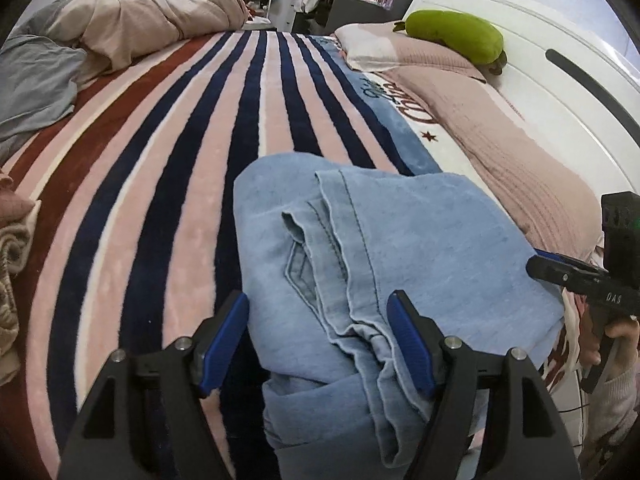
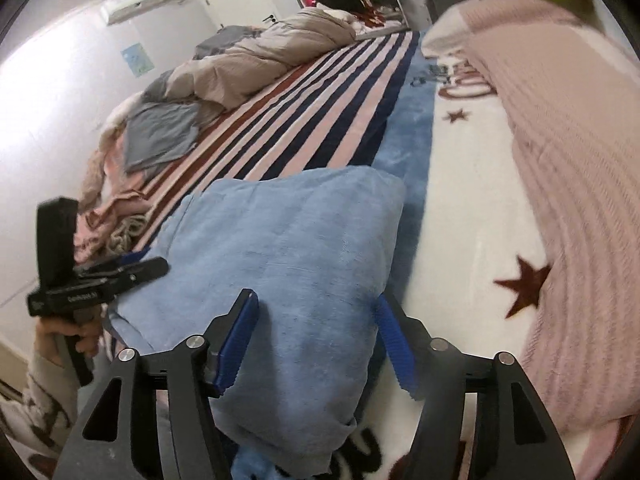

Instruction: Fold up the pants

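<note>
Light blue denim pants (image 1: pixel 420 240) lie folded into a thick rectangle on the striped blanket (image 1: pixel 180 160). In the left wrist view my left gripper (image 1: pixel 318 336) is open and straddles the near seam folds, its blue pads clear of the cloth. The right wrist view shows the smooth side of the pants (image 2: pixel 288 240). My right gripper (image 2: pixel 316 332) is open over their near corner, with the cloth lying loose between its fingers. Each tool shows in the other's view: the right gripper (image 1: pixel 536 266) at the pants' right edge, the left gripper (image 2: pixel 152 266) at their left edge, both held by hands.
A beige duvet (image 1: pixel 152 16) and a grey cloth (image 1: pixel 36 80) are bunched along the bed's far left. A pink knit blanket (image 1: pixel 500 132), a green plush (image 1: pixel 456 36) and a white headboard (image 1: pixel 560 80) line the right. Crumpled cloth (image 1: pixel 12 240) sits at the left edge.
</note>
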`<state>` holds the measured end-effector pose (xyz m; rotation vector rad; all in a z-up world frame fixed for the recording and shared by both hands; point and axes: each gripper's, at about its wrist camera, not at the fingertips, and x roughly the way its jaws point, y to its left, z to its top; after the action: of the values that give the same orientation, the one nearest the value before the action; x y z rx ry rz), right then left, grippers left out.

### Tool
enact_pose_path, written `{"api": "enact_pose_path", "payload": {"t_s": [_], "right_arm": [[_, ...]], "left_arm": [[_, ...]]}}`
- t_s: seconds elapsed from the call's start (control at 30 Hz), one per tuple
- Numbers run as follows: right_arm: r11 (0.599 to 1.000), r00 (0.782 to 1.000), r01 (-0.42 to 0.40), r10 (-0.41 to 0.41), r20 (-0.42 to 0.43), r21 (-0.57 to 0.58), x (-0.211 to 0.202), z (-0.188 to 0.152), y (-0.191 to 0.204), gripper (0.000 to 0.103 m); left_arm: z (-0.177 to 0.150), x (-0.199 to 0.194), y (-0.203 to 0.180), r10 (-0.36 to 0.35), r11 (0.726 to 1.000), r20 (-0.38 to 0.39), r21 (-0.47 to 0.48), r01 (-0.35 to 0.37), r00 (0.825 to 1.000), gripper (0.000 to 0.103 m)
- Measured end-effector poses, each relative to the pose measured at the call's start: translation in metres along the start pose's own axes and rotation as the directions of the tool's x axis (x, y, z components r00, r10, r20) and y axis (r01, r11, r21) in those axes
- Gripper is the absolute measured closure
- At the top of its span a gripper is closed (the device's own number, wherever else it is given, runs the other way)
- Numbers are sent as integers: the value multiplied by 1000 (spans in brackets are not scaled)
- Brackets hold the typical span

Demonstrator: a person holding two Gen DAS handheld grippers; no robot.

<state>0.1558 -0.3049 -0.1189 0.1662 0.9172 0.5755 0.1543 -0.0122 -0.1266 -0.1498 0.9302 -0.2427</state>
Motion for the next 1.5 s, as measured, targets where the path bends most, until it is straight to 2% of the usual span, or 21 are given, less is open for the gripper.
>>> {"api": "enact_pose_path", "payload": {"t_s": [0.1,0.33,0.47,0.57,0.7,0.73,0.8,0.9,1.2,1.5], "right_arm": [[999,999,-35,35,-10,29,5,-2,-6,43],[998,997,-61,61,-38,25,19,-3,-9,38],[995,994,-90,92,-54,45,27,-3,-12,36],[991,990,-121,125,-64,65,30,-3,-14,41],[990,988,-138,141,-68,42,29,-3,-8,61],[991,989,-130,132,-63,36,27,-3,-6,63],[993,992,-114,116,-46,33,23,-1,-4,76],[993,993,-114,114,-8,42,13,3,-1,83],[995,992,-99,100,74,-15,-13,23,37,87],[991,985,-121,128,113,-64,-14,48,95,87]], "left_arm": [[0,4,0,2,1000,-15,-2,-2,1000,34],[-1,11,4,-5,1000,-25,-18,5,1000,34],[-2,12,1,-20,1000,-25,-6,20,999,49],[-1,12,-3,-22,1000,-23,9,22,999,63],[2,7,-12,6,998,-5,56,-6,1000,78],[4,4,-14,8,998,5,61,-9,1000,79],[7,-3,-15,-2,998,25,64,0,1000,84],[13,-14,-17,-20,997,49,76,16,999,87],[30,-57,-12,-37,993,141,118,20,989,88],[38,-109,26,-17,992,219,122,-10,976,88]]}}
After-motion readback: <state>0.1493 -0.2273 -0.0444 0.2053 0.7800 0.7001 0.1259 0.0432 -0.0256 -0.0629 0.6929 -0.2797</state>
